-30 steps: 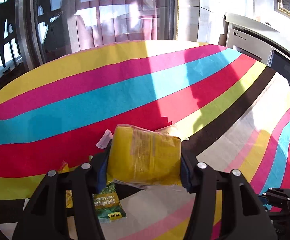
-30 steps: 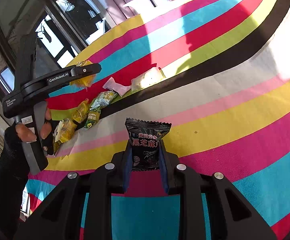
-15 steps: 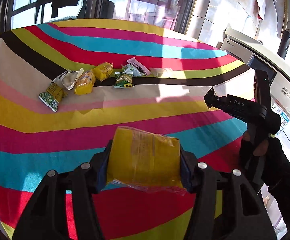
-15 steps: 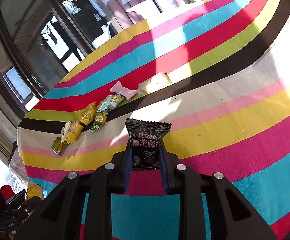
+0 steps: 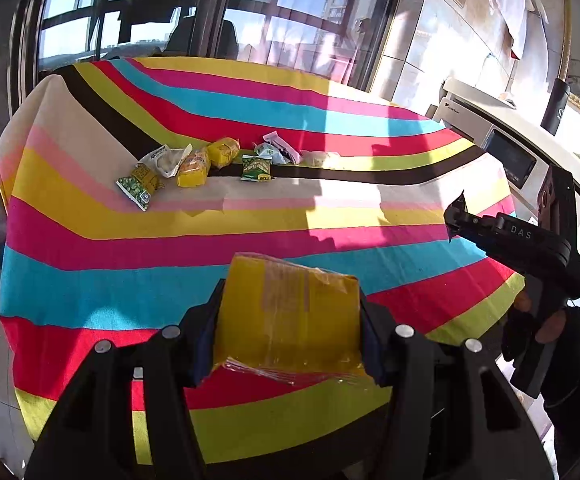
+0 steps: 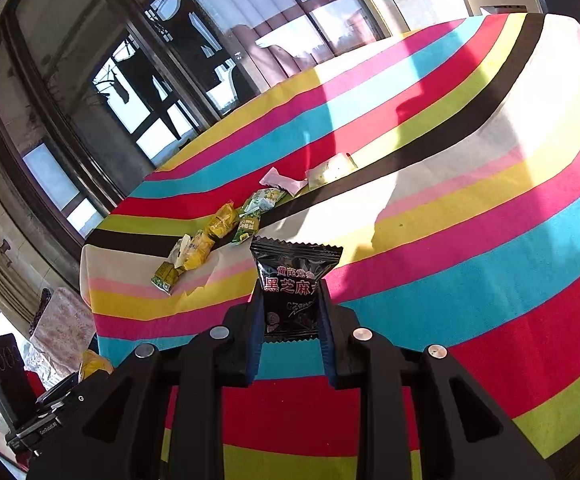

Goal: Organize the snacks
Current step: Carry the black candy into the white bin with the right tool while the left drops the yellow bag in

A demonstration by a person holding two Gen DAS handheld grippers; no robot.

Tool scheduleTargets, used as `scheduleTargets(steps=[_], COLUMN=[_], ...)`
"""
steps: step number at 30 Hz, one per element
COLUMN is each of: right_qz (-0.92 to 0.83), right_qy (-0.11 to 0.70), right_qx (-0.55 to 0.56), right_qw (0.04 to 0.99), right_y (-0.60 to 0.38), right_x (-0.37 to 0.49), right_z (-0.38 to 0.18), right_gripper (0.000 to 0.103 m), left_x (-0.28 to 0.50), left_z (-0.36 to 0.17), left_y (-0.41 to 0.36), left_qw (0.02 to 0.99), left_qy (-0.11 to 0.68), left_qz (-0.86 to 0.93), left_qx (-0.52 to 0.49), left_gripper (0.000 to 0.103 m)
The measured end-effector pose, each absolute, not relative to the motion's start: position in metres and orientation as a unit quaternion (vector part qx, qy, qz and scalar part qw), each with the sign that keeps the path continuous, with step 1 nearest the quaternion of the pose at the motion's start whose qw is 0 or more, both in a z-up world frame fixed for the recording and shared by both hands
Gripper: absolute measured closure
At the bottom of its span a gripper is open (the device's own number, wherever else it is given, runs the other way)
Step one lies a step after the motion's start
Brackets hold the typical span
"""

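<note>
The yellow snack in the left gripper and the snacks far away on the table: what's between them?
Only bare striped tablecloth, seen in the left wrist view, lies between the yellow snack packet and the row of snacks.

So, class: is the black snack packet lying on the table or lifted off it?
Lifted. The right gripper clamps the black snack packet between its fingers, above the striped tablecloth.

Table [image 5: 69, 256]: covered by a cloth, a row of snack packets [image 5: 225, 160] is laid across its far part.
Row, left wrist view: two packets overlap at the left end, three more are touching beside them, a gap follows, then four are clustered to the right.
Windows [image 5: 137, 12]: placed behind the table.
Appliance [image 5: 502, 148]: set at the right, beyond the table edge.
Left gripper [image 5: 287, 328]: held before the near table edge, a packet [image 5: 290, 316] is kept between the pads.
Right gripper [image 6: 290, 312]: held over the near part of the cloth, a sachet [image 6: 294, 284] is clamped upright in it.
</note>
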State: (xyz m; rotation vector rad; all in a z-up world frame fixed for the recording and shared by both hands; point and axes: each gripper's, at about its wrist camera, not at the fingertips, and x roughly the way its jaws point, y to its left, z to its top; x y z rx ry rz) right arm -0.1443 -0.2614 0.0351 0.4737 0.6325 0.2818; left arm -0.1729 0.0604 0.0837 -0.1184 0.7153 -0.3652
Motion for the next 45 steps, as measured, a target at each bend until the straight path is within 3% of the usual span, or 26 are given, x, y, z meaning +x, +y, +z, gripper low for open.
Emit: scheduleTargets(steps=[12,24,45], right_qz=[0.143,0.110,-0.074], right_qy=[0.284,0.248,0.285], right_qx=[0.149,0.119,0.134], right_qw=[0.936,0.955,0.946], right_y=[-0.273,-0.313,-0.397], right_x=[-0.215,-0.301,-0.429], right_z=[0.077,0.104,0.037], right_gripper=[0.079,0.079,0.079], left_x=[-0.183,-0.196,-0.279], left_z=[0.103,0.123,0.096], left_y=[0.032,-0.047,-0.241], left_qw=[0.918,0.897,0.776], left_qy=[0.335,0.322,0.352], left_qz=[-0.208,-0.304,-0.507], left_qx=[-0.038,0.003,0.130], left_gripper=[0.046,0.046,0.046])
